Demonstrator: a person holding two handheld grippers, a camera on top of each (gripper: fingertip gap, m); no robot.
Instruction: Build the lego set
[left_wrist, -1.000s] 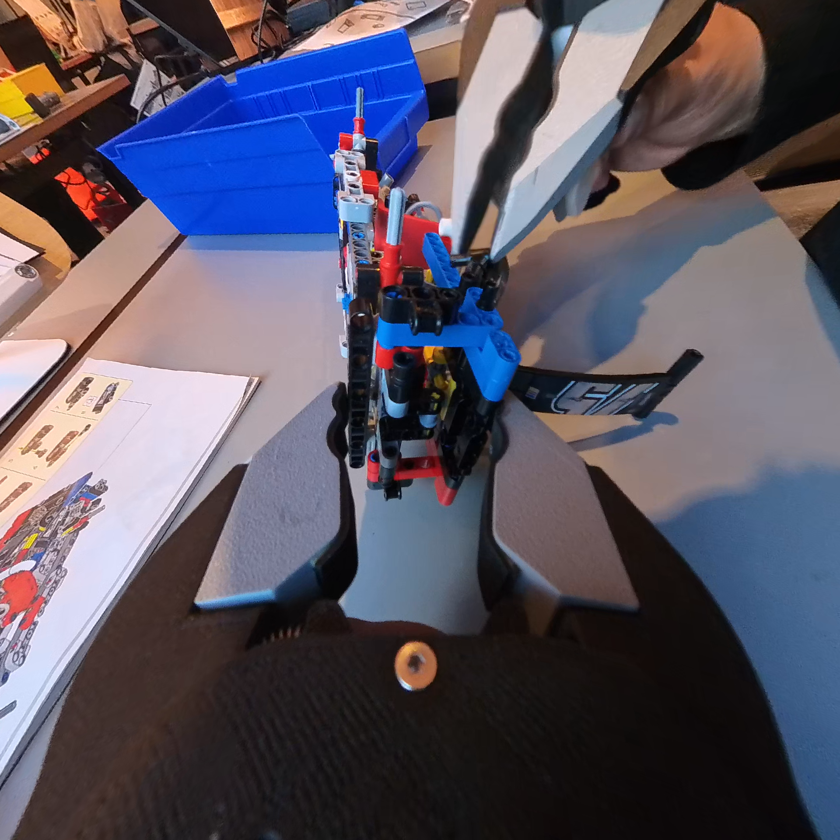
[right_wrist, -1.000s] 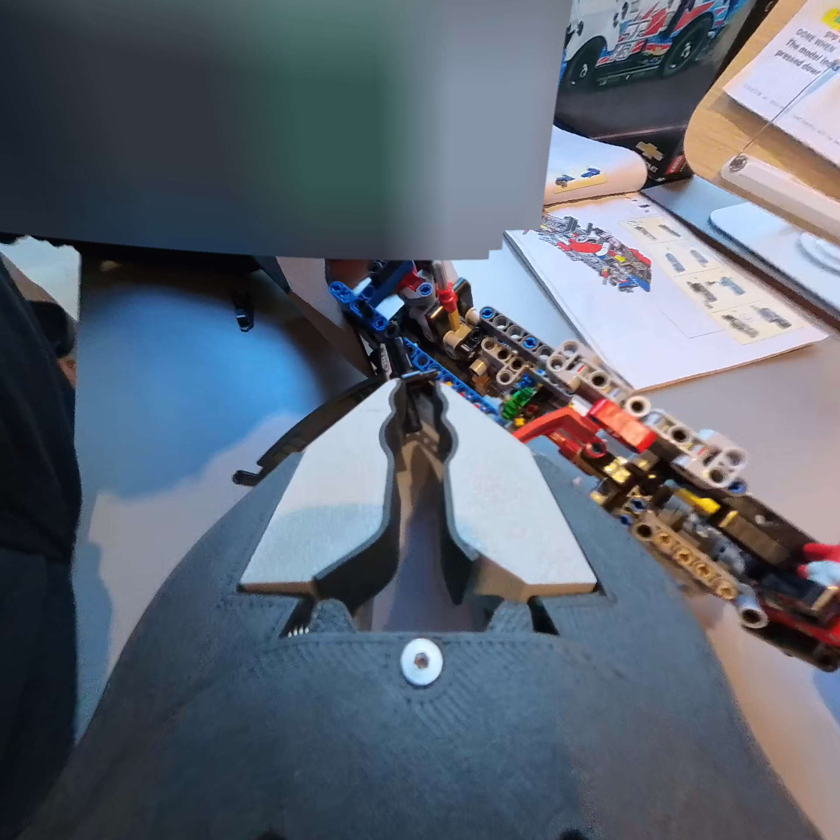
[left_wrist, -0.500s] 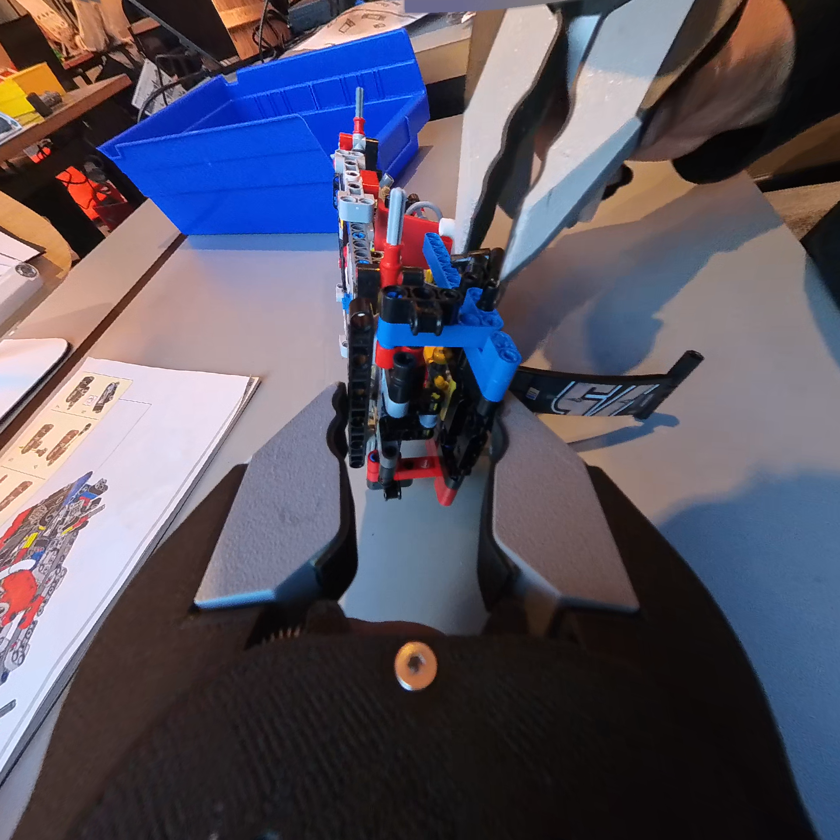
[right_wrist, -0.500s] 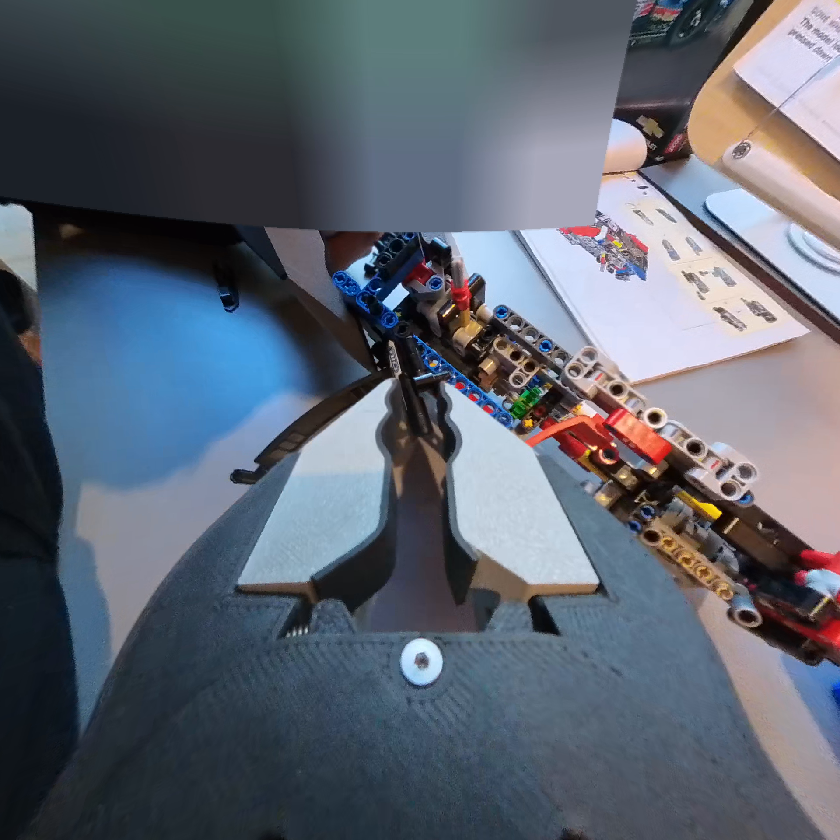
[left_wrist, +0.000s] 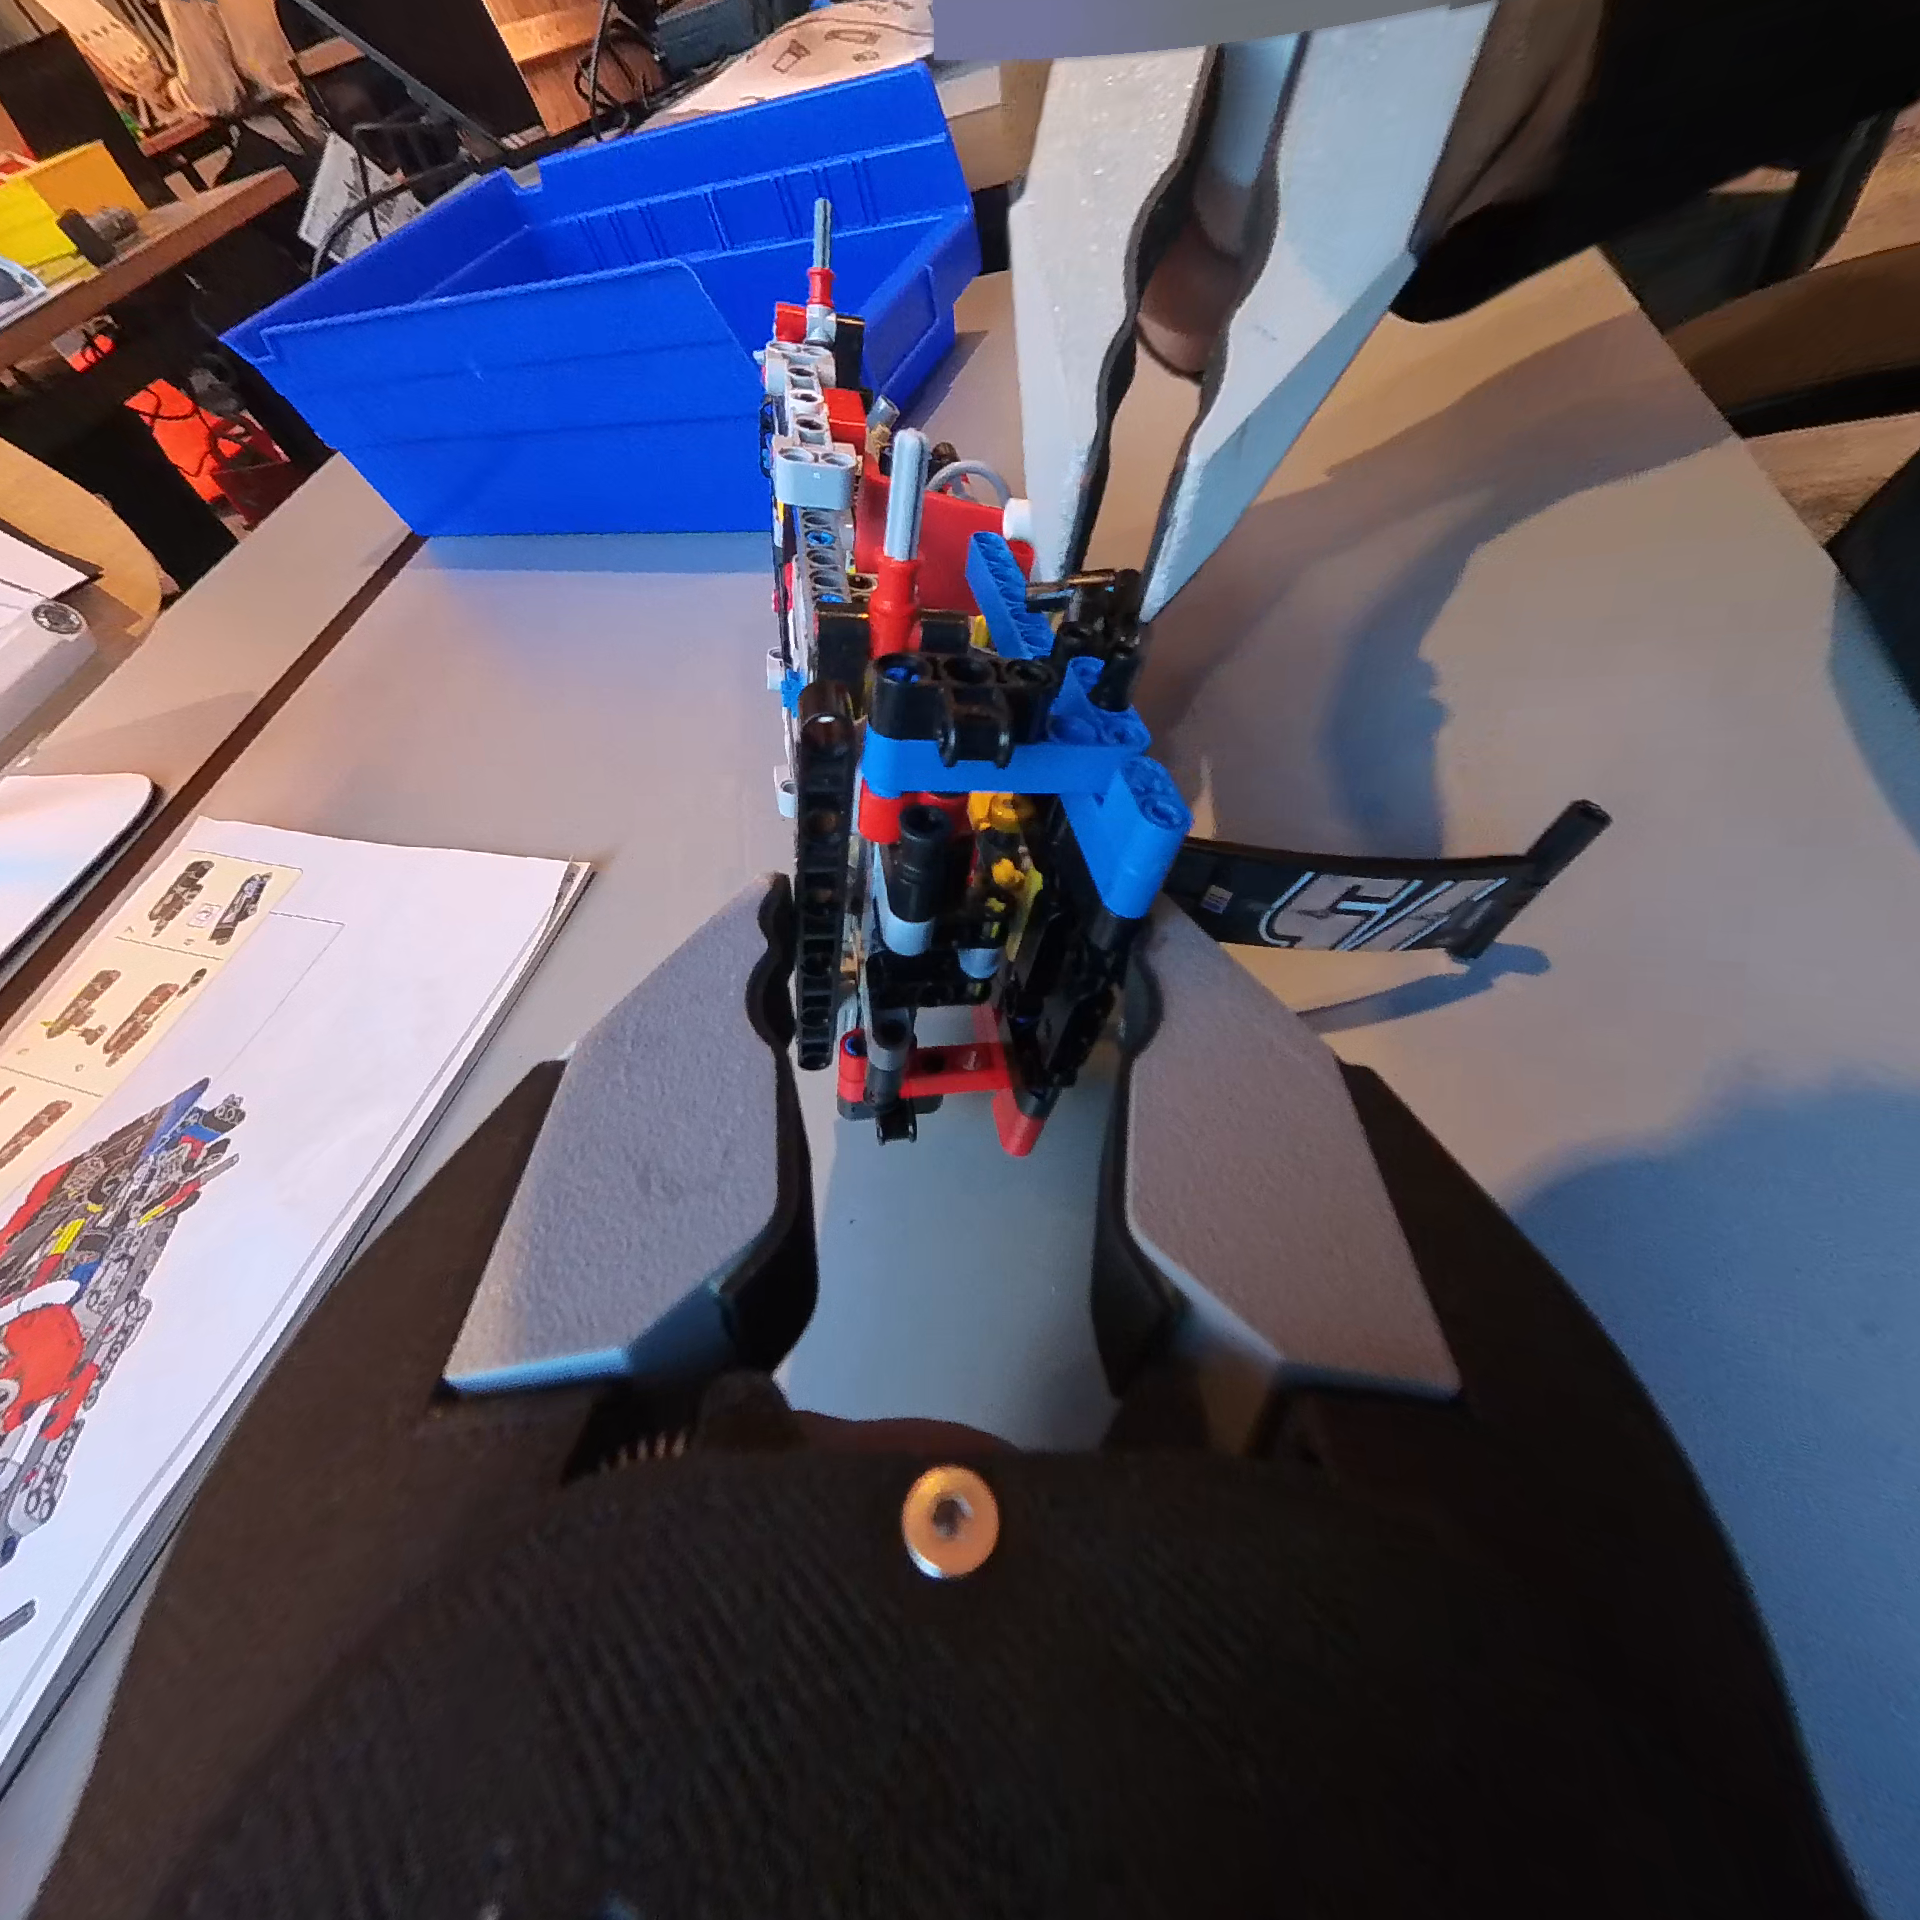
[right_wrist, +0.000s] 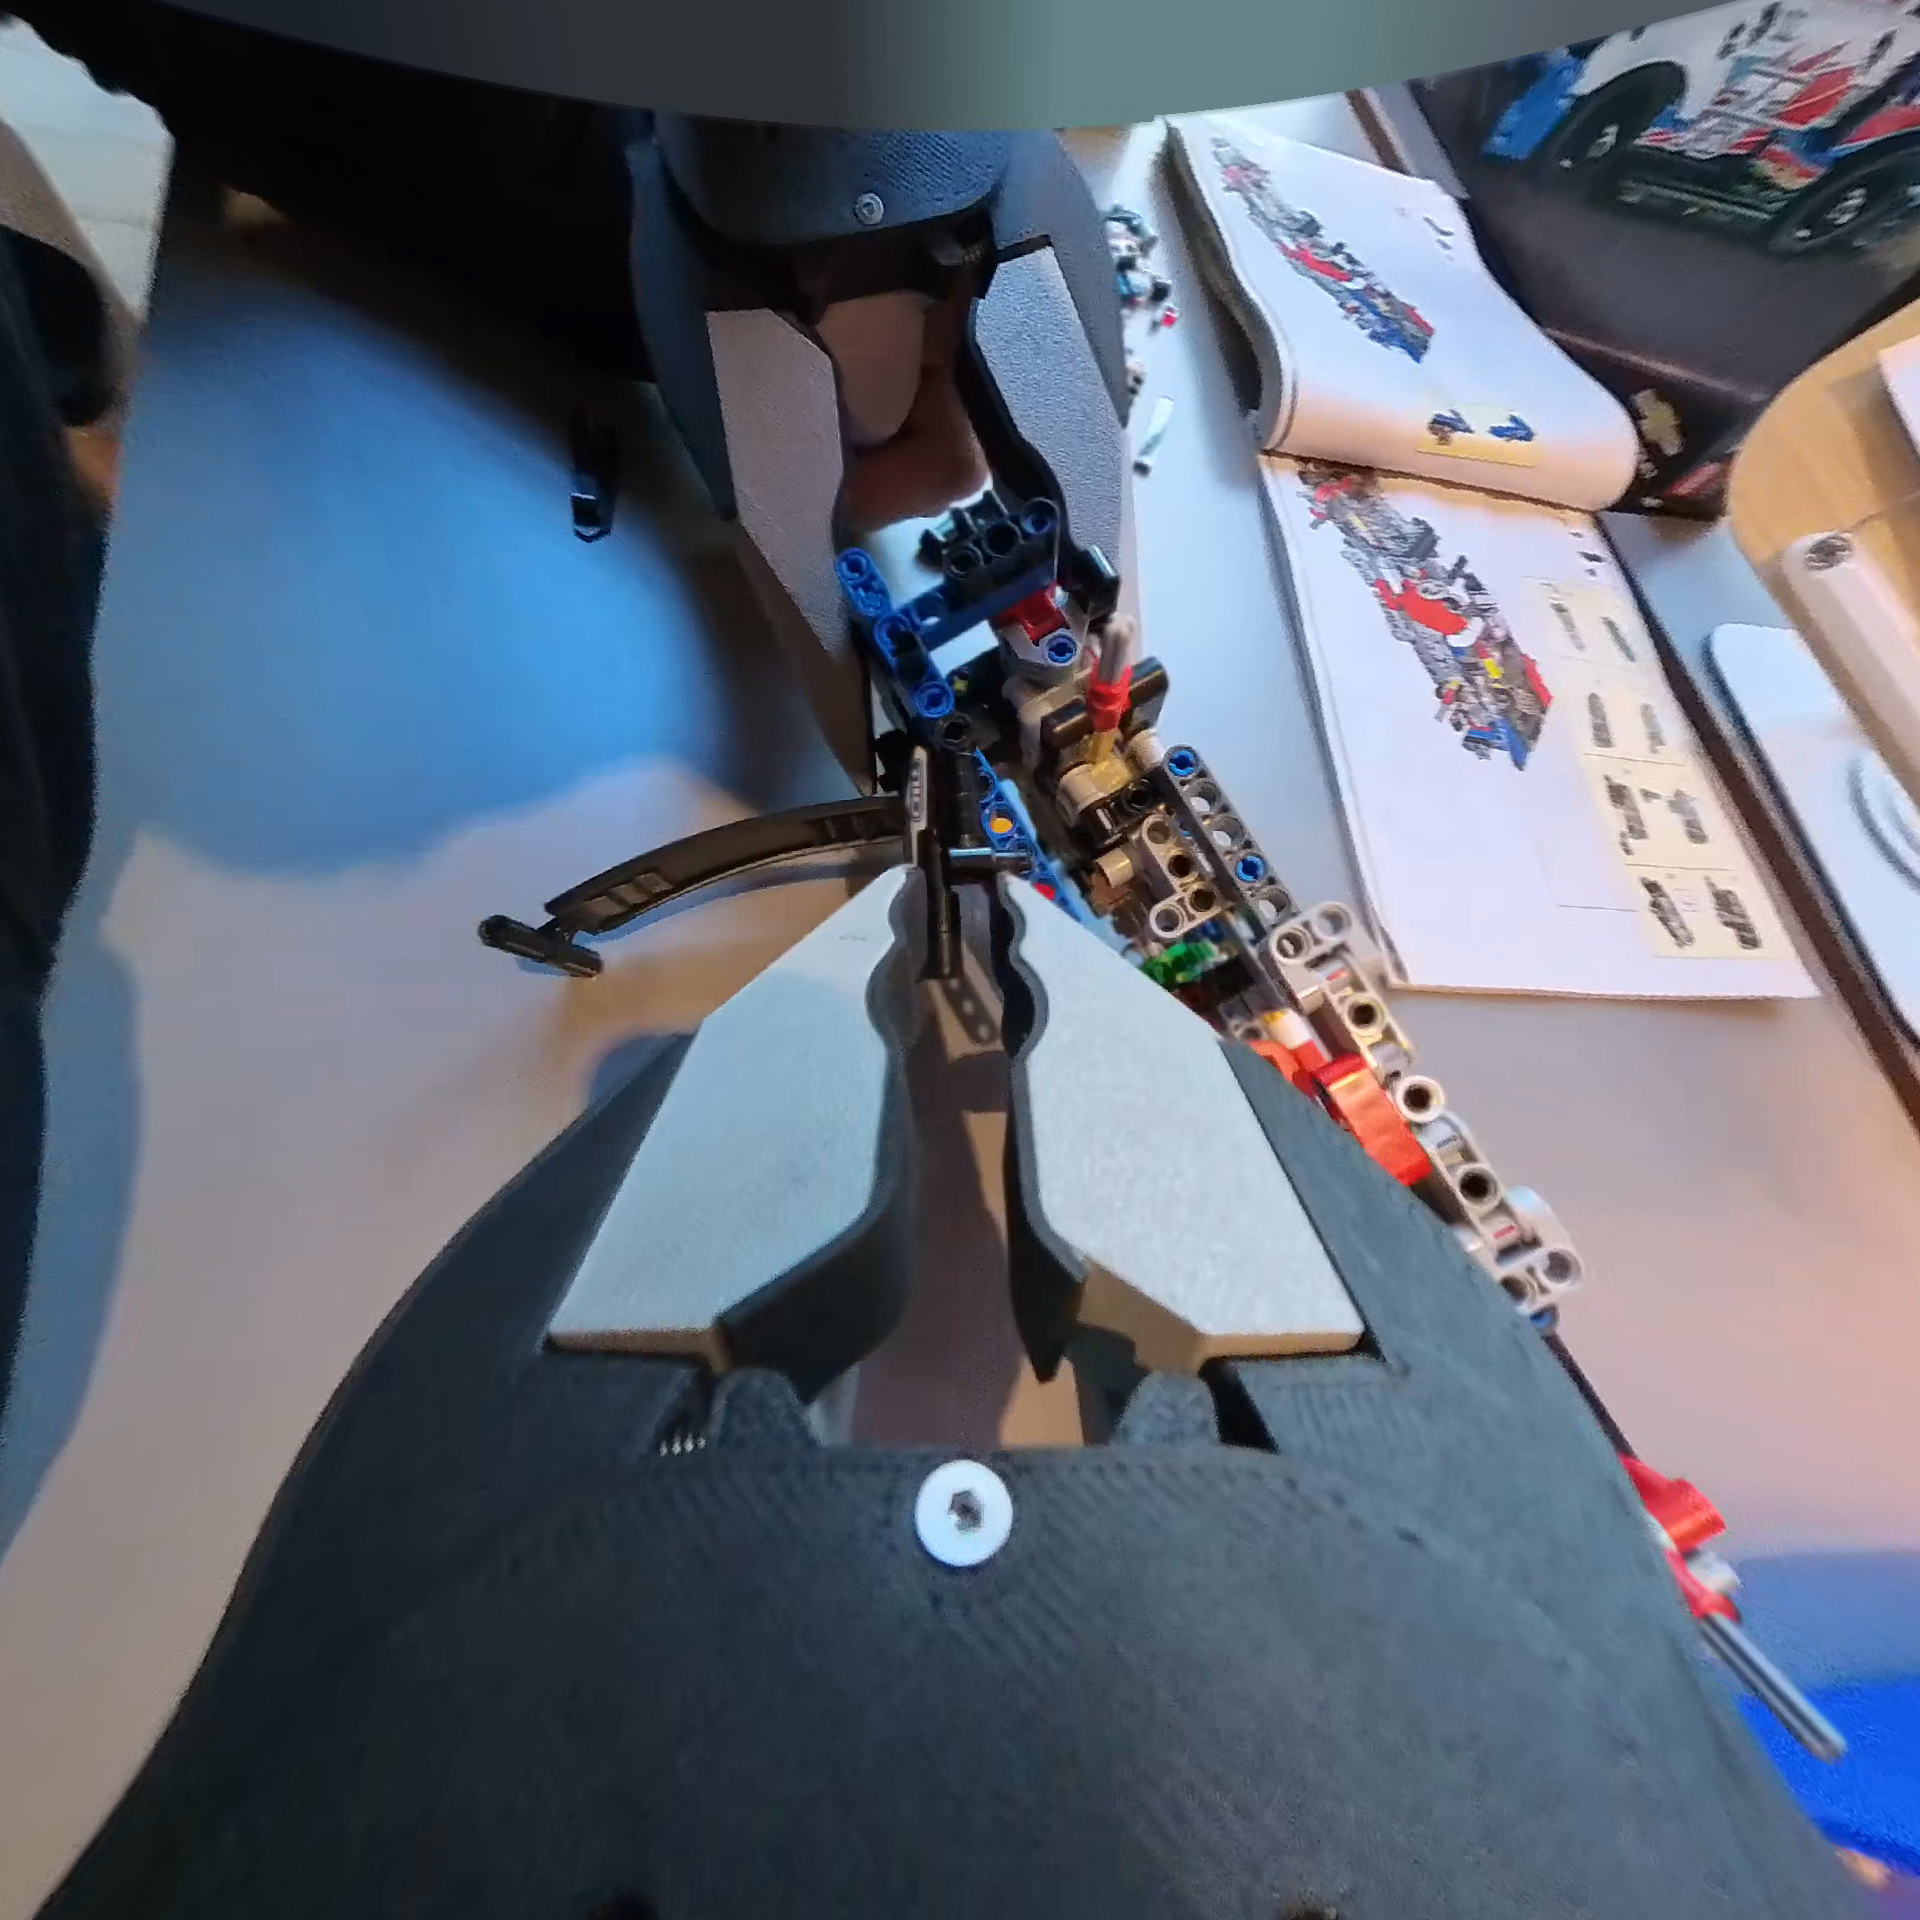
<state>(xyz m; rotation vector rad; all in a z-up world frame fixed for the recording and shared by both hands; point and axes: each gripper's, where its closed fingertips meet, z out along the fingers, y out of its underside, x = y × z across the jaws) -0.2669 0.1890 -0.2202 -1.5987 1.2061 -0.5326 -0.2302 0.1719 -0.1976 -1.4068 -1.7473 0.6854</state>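
The lego chassis (left_wrist: 956, 831) stands on edge on the grey table (left_wrist: 582, 665), a long frame of black, blue, red and grey beams running away from me toward the blue bin (left_wrist: 582, 343). My left gripper (left_wrist: 951, 935) clamps its near end, one finger against each side. A curved black panel (left_wrist: 1371, 909) juts from its right side, low over the table. My right gripper (right_wrist: 951, 914) comes down from above; its fingers are slightly parted, a thin black pin (right_wrist: 940, 914) lies between the tips, and I cannot tell whether they grip it. The open instruction booklet (left_wrist: 343, 997) lies to the left of the model, well apart from it.
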